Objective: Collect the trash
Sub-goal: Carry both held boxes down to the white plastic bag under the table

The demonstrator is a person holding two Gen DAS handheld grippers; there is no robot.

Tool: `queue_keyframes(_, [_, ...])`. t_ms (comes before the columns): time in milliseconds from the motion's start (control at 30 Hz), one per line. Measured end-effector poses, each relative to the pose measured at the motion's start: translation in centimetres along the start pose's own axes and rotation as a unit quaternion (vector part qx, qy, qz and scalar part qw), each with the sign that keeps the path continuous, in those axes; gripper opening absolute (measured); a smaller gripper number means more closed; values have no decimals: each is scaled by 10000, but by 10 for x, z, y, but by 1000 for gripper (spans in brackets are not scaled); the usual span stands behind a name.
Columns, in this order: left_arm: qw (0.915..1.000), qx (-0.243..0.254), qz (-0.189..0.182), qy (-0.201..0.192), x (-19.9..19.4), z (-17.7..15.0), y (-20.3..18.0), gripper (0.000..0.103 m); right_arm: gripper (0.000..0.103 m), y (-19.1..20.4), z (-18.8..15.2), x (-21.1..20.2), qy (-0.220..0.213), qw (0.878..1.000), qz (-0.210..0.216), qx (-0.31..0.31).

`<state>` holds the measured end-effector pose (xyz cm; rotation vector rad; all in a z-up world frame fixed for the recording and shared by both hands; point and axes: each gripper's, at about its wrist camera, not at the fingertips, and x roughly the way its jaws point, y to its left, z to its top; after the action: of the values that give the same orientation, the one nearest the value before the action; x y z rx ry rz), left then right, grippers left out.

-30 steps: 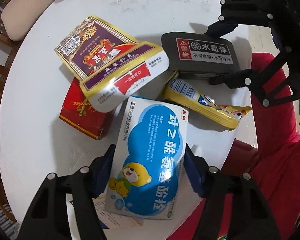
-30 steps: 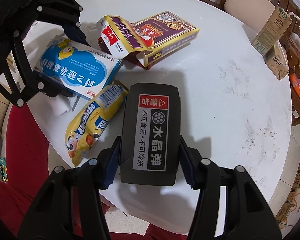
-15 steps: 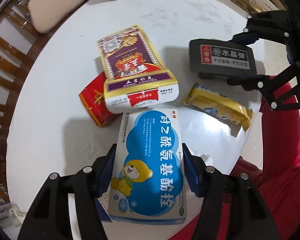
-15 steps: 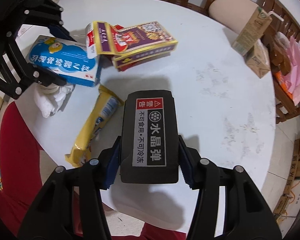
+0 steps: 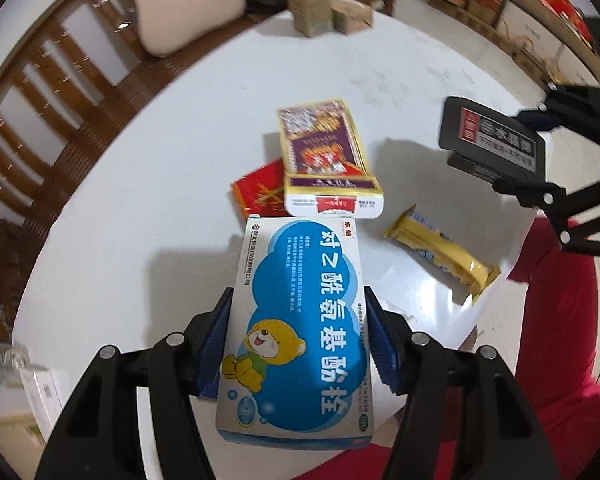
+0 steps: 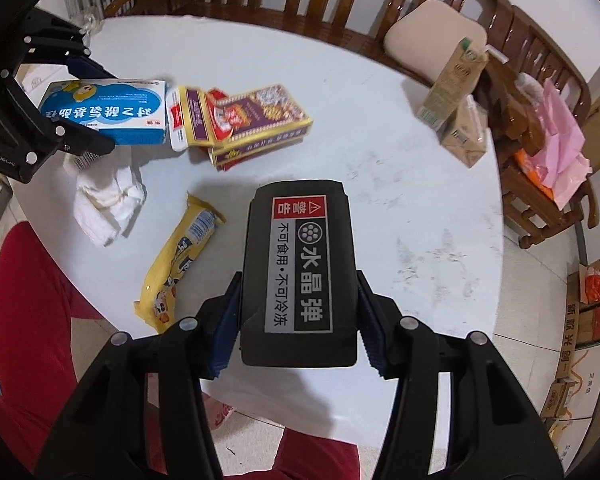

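My left gripper [image 5: 298, 340] is shut on a blue and white medicine box [image 5: 300, 332] with a yellow bear, held above the round white table [image 5: 140, 216]. It also shows in the right wrist view [image 6: 104, 110]. My right gripper [image 6: 298, 320] is shut on a black box [image 6: 300, 268] with a red warning label, held above the table; it shows in the left wrist view [image 5: 492, 144]. On the table lie a purple and gold carton [image 5: 324, 152] over a red box [image 5: 260, 194], a yellow snack wrapper [image 6: 180, 256] and a crumpled white tissue [image 6: 108, 200].
Two tan drink cartons [image 6: 456, 92] stand at the table's far edge. Wooden chairs with a beige cushion [image 6: 432, 36] ring the table. A red seat [image 6: 24, 320] lies below the near edge. A pink bag [image 6: 556, 140] and cardboard boxes [image 6: 592, 312] are at the right.
Both grippers have risen from the table with their boxes. The tissue under the blue box is uncovered. More of the chairs and room is in view.
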<state>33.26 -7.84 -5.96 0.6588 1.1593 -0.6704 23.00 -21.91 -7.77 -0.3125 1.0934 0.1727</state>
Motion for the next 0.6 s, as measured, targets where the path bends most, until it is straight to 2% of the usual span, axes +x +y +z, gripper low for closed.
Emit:
queue_keyframes(233, [9978, -383, 285, -453, -45, -15, -8, 60, 52, 7, 1, -52, -472, 9988, -76, 123])
queue_keyframes(400, [9933, -672, 490, -796, -80, -34, -22, 60, 52, 13, 2, -82, -802, 9967, -53, 115])
queue_keyframes(600, [9878, -964, 552, -1089, -108, -64, -40, 60, 52, 31, -7, -130, -1253, 9921, -8, 22])
